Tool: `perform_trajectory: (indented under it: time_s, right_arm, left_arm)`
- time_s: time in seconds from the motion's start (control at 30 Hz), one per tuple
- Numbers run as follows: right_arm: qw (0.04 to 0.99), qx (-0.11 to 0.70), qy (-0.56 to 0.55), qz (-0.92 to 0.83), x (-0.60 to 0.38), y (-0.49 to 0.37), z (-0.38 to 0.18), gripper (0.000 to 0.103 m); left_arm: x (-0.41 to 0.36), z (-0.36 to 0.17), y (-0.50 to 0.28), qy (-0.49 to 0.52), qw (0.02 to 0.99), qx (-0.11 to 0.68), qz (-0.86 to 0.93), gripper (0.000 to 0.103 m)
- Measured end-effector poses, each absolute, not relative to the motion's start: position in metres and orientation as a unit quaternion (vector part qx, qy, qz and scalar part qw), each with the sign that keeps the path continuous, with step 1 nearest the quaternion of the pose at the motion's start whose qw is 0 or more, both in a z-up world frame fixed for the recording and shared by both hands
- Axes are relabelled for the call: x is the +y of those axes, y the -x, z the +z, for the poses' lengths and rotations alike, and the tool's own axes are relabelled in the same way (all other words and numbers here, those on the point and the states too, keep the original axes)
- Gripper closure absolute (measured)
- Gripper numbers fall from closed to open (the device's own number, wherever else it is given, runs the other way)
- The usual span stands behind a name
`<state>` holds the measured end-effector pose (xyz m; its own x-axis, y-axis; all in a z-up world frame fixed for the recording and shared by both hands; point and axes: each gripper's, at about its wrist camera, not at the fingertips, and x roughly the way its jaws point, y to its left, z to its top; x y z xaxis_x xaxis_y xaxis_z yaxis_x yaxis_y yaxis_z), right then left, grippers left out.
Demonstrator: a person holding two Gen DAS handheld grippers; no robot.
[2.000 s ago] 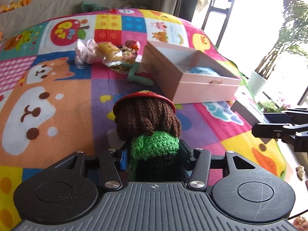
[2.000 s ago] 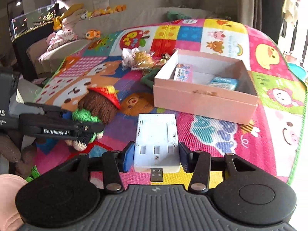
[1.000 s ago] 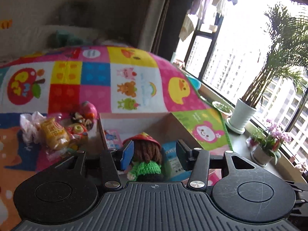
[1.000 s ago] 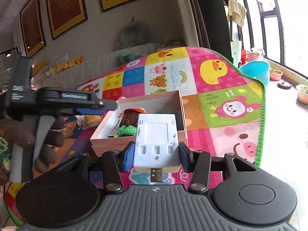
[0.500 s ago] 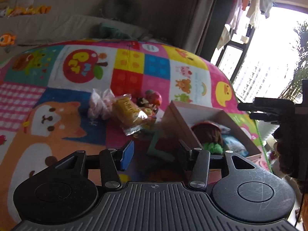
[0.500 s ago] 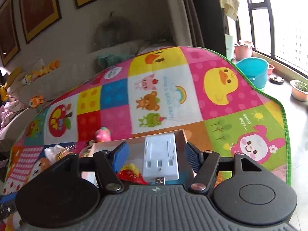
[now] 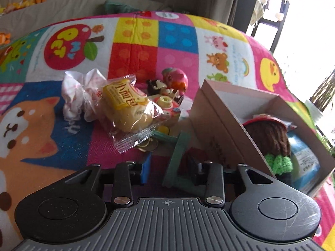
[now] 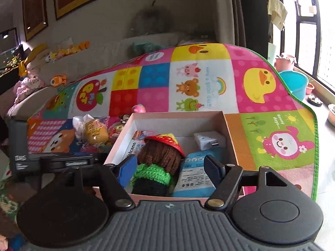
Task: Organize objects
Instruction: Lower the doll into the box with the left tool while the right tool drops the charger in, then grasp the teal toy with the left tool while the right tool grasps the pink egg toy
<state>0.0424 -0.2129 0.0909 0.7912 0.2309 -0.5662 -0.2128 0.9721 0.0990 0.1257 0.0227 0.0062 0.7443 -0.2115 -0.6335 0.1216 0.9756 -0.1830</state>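
Bright patchwork cartoon squares cover the play mat [image 8: 261, 87] that fills the middle of both views, with a beige sofa and framed pictures above it. Lower centre in the right wrist view sits the pink box [image 8: 227, 125], open-topped, holding the knitted doll [image 8: 159, 156] with brown yarn hair, red hat and green scarf, a white adapter [image 8: 207, 140] at the back right corner and a blue packet [image 8: 196, 171] beside the doll. The right gripper [image 8: 169, 167] is spread wide and holds nothing, its fingers over the box's near edge. Left of the box lies a pile: a yellow snack packet [image 7: 125, 104], a white wrapper [image 7: 77, 92] and small toys, partly hidden behind each other. The left gripper [image 7: 169, 167] stands open, with a green frame [image 7: 178, 159] between its fingers; whether they touch it is unclear. Free mat shows in the upper right.
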Motion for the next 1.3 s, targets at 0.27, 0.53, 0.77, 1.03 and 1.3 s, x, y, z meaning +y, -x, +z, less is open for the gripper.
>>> perform_trajectory:
  time_s: [0.27,0.53,0.77,1.03,1.3]
  right_arm:
    - [0.933,0.312,-0.020,0.178,-0.163,-0.057,0.113,0.031]
    - [0.914,0.370,-0.049,0.162,-0.104,-0.164,0.119,0.031]
    - [0.893,0.444,-0.054,0.054,-0.077,-0.292,0.077,0.031]
    - [0.870,0.492,-0.002,0.011,-0.043,-0.356,0.029,0.052]
    - [0.850,0.500,0.112,0.119,-0.002,-0.295,0.028,0.070]
  left_arm:
    - [0.057,0.012,-0.059,0.027,0.918,0.359,-0.163,0.090]
    - [0.122,0.005,-0.006,0.098,0.930,0.321,-0.151,0.086]
    - [0.128,0.007,0.001,0.081,0.934,0.307,-0.162,0.086]
    - [0.151,0.000,0.000,0.134,0.927,0.311,-0.162,0.086]
    - [0.172,-0.001,-0.006,0.181,0.927,0.309,-0.111,0.087]
